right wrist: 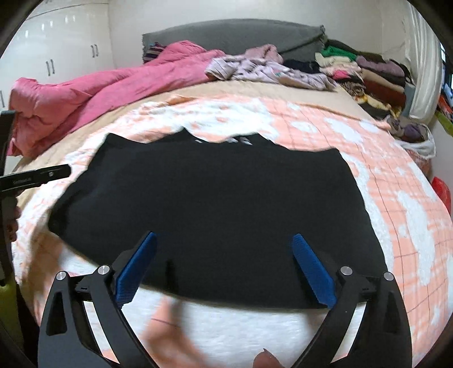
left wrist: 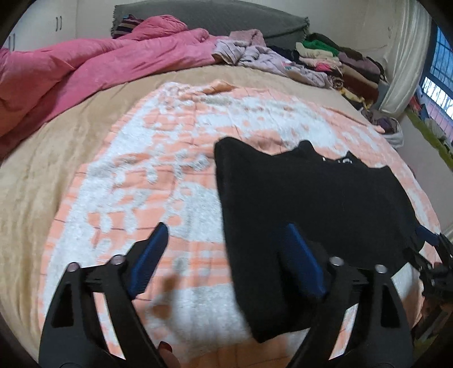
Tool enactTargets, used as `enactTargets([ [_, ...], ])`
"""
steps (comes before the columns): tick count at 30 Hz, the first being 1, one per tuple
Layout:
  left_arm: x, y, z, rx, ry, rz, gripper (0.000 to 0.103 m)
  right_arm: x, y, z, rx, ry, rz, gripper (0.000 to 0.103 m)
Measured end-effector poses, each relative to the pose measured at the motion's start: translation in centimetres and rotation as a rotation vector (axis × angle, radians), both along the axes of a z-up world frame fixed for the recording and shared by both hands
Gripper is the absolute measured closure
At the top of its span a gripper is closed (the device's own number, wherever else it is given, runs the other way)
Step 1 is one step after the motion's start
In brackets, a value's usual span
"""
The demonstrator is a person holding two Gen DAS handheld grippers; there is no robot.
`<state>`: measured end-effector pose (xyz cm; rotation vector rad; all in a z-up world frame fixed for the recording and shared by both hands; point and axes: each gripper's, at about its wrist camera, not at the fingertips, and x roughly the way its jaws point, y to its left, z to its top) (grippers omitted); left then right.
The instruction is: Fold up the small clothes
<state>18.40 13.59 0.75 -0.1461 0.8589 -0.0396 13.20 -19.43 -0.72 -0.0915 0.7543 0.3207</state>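
A black garment [left wrist: 311, 198] lies spread flat on an orange-and-white blanket [left wrist: 141, 169] that covers the bed. My left gripper [left wrist: 226, 228] is open and straddles the garment's left edge, one blue pad over the blanket and the other over the black cloth, with nothing pinched. In the right wrist view the black garment [right wrist: 220, 192] fills the middle of the picture. My right gripper [right wrist: 224, 236] hangs open over its near hem, pads wide apart and holding nothing. The left gripper's black frame [right wrist: 36, 175] shows at the far left, beside the garment's left corner.
A pink duvet [left wrist: 85, 65] is bunched along the far left of the bed. Loose pale clothes [left wrist: 254, 53] and a stack of folded clothes [left wrist: 339, 62] line the far right. A grey headboard [left wrist: 212, 17] stands behind, and white wardrobe doors [right wrist: 56, 42] to the left.
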Motion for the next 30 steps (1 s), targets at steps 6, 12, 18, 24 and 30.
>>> enactTargets([
  [6, -0.2, 1.5, 1.1, -0.006, -0.017, 0.030, 0.011, -1.6, 3.9, 1.8, -0.006, -0.053, 0.087, 0.005],
  [12, -0.7, 2.1, 2.5, -0.008, -0.053, 0.041, 0.010, -2.9, 7.0, 2.3, -0.040, -0.090, 0.144, 0.005],
  [18, -0.5, 3.0, 2.8, -0.019, -0.058, 0.057, 0.010, -3.9, 9.4, 2.0, -0.086, -0.101, 0.199, 0.005],
  [24, 0.2, 3.6, 2.3, -0.019, -0.048, 0.077, 0.010, -5.1, 12.1, 1.0, -0.156, -0.113, 0.267, 0.005],
  [30, 0.9, 3.9, 1.5, -0.026, -0.028, 0.086, 0.010, -5.2, 14.0, -0.4, -0.212, -0.101, 0.304, 0.005],
])
